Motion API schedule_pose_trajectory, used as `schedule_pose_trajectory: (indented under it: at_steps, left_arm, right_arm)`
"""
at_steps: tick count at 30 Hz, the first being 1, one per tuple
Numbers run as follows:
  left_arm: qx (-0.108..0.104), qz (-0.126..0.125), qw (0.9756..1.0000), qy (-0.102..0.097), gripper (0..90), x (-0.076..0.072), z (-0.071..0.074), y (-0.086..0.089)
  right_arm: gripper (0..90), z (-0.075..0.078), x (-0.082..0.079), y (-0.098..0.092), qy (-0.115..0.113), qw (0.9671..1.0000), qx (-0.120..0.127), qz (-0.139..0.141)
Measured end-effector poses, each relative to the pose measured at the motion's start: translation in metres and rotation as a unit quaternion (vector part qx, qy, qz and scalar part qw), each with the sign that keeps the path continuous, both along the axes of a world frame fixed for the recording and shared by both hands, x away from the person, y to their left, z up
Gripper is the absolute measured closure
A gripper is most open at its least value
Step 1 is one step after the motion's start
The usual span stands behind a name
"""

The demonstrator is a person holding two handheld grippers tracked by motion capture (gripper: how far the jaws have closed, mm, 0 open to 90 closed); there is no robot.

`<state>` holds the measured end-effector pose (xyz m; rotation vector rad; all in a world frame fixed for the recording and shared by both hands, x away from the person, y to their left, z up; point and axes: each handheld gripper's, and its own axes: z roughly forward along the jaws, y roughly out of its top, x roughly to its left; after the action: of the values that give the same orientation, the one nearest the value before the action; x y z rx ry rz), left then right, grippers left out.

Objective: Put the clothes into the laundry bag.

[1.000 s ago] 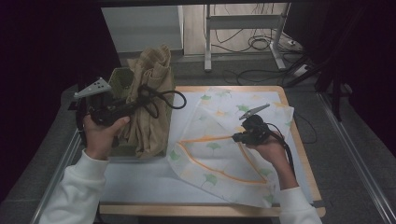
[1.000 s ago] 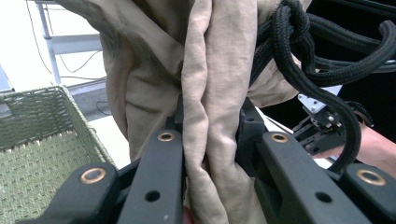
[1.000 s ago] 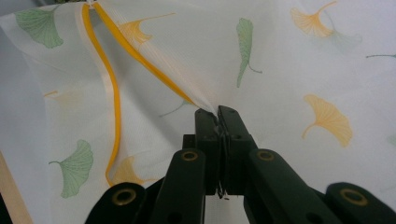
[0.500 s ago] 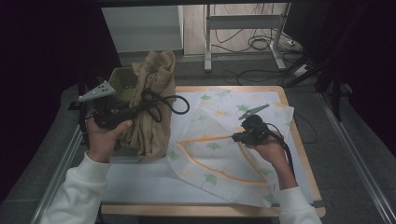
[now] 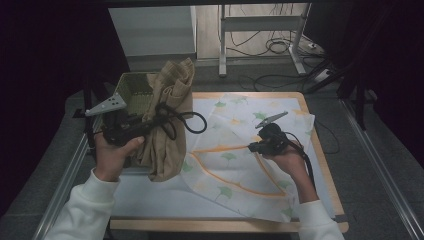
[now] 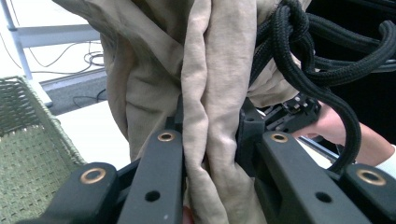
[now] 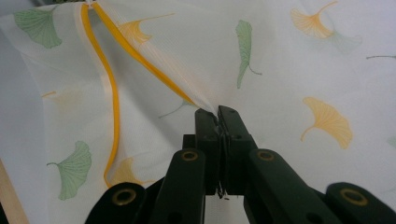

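Observation:
A crumpled tan cloth (image 5: 170, 120) hangs bunched at the table's left, over the basket's near side; my left gripper (image 5: 145, 127) is shut on its thick folds (image 6: 210, 140), and its black cable loops in front of the cloth. A white leaf-print cloth (image 5: 240, 150) with an orange border lies spread over the table. My right gripper (image 5: 252, 147) is shut on a pinched-up fold of this cloth (image 7: 205, 105), its jaws pressed tight together, with the orange-edged hem running off to the upper left.
A green woven basket (image 5: 131, 86) stands at the table's far left corner, behind the tan cloth. The wooden table edge (image 5: 320, 150) runs along the right. Metal frame legs and cables lie on the floor beyond the table.
My left gripper has shifted the tan cloth slightly toward the right and nearer. The right gripper and the leaf-print cloth have stayed put.

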<state>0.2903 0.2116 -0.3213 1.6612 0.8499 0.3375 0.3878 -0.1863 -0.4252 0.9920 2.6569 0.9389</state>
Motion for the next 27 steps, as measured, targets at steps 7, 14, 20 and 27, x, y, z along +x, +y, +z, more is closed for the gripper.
schedule_pose_trajectory:
  at_steps: [7, 14, 20, 27]
  left_arm:
    - [0.011, -0.017, 0.9998, 0.002, 76.5, -0.004, -0.004, -0.008]
    - [0.014, -0.027, 0.9995, 0.009, 76.5, -0.005, -0.010, -0.014]
    - [0.022, -0.034, 0.9991, 0.013, 76.4, -0.007, -0.014, -0.018]
    - [0.036, -0.042, 0.9983, 0.019, 76.4, -0.010, -0.021, -0.024]
  right_arm:
    - [86.7, 0.001, 0.000, 0.000, 0.002, 1.0000, 0.000, -0.002]
    - [86.7, 0.001, -0.001, 0.000, 0.002, 1.0000, 0.000, -0.002]
    - [86.7, 0.001, 0.000, -0.001, 0.002, 1.0000, 0.001, -0.002]
    - [86.6, 0.002, 0.000, 0.000, 0.001, 1.0000, 0.002, -0.002]
